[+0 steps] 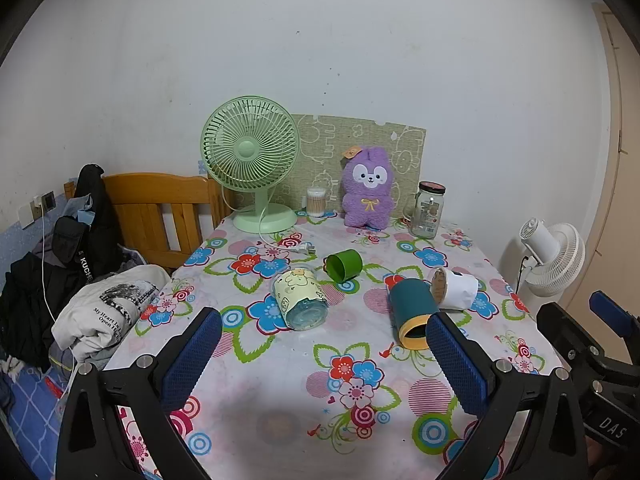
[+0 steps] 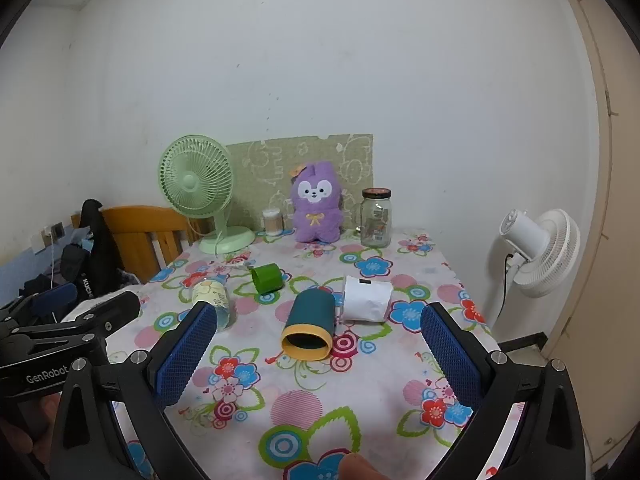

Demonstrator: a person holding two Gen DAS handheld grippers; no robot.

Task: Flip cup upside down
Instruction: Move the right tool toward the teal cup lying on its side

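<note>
Ahead, teal cup [image 2: 309,322] lies on its side, mouth toward open, empty R gripper [image 2: 316,344]; L gripper [image 1: 324,350] open too.

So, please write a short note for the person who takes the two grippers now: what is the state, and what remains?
Left gripper: open, empty, above the near table.
Right gripper: open, empty, also hovering.
Four cups lie on their sides on the floral tablecloth: yellow cartoon cup, green cup, teal cup with yellow rim, white cup. Teal and white look to be touching.
Done: nothing; no cup stands upside down.
Left: grasp a cup and set it mouth down.
</note>
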